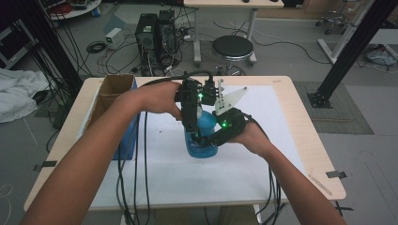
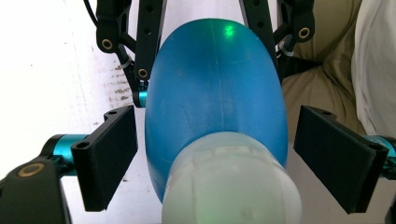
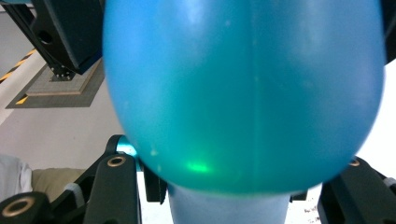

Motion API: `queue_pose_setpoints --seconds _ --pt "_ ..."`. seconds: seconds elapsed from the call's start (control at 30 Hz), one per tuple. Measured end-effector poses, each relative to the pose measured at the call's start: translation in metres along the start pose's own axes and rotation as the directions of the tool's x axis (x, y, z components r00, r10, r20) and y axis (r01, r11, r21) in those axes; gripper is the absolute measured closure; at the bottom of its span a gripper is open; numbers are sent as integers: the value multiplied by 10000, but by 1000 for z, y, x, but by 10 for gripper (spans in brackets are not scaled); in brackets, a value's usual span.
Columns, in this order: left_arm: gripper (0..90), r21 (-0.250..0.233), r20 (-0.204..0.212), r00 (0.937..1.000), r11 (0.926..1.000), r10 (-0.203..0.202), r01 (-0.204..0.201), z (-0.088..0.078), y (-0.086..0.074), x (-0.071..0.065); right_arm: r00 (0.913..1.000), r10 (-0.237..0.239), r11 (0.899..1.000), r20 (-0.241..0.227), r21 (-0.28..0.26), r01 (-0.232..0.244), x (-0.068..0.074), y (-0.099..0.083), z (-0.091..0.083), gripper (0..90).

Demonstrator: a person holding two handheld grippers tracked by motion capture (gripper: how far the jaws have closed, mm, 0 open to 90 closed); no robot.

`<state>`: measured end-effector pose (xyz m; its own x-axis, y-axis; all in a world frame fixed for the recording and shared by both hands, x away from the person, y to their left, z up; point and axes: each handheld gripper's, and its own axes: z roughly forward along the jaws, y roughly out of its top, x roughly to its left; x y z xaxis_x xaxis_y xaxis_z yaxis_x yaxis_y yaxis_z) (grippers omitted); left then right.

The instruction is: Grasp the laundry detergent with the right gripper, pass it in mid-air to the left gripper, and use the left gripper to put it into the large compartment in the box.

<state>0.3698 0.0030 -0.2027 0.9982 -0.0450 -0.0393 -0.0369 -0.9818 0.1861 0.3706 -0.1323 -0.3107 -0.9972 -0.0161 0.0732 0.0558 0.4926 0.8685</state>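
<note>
We find the blue bottle upright near the middle of the table, on the white sheet, well clear of every edge. The right gripper comes in low from the right-hand side and pinches the bottle's lower body; in the right gripper view the blue wall sits hard between its jaws. The left gripper hangs over the top, pointing down. In the left gripper view its black pads stand spread on either side of the whitish cap, gaps visible on both sides, nothing clamped. We judge the bottle steadied and the cap lined up; gripping and turning the cap remain. A cardboard box sits at the left edge, untouched.
</note>
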Motion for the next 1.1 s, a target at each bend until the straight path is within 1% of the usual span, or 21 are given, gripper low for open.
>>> queue_pose_setpoints --seconds 0.07,0.17,0.23,0.4,0.47,0.63,0.73,0.9,1.03,1.1 --pt "180 -15 51 9999 9999 125 -125 0 0 0 10000 3 10000 -15 16 -3 1 0 0 448" --pt "195 -28 8 9999 9999 163 -163 1 1 0 10000 0 10000 -19 17 0 1 0 0 448" --pt "226 -36 30 9997 9997 241 -241 1 1 0 10000 -2 10000 -4 10 2 1 0 0 448" --pt "246 51 19 9997 9997 257 -257 1 0 0 10000 14 10000 -8 32 -14 2 1 -1 448" --pt "248 71 -52 9997 9997 242 -241 1 0 0 10000 16 10000 5 12 -16 3 1 -1 448" --pt "293 0 -131 9995 9996 296 -296 1 1 -1 10000 -42 10000 15 34 42 3 1 -1 448" --pt "295 39 -164 9995 9996 262 -262 2 1 -1 10000 -55 10000 -1 22 55 4 1 -1 448" --pt "302 61 -75 9997 9997 243 -242 2 1 -1 10000 -55 10000 -21 20 55 5 1 -1 448" --pt "346 59 49 9995 9995 296 -297 2 1 -2 10000 -71 10000 9 53 71 5 1 -2 448" --pt "352 45 111 9995 9995 301 -302 2 1 -2 10000 -56 10000 -5 59 56 5 1 -2 448"
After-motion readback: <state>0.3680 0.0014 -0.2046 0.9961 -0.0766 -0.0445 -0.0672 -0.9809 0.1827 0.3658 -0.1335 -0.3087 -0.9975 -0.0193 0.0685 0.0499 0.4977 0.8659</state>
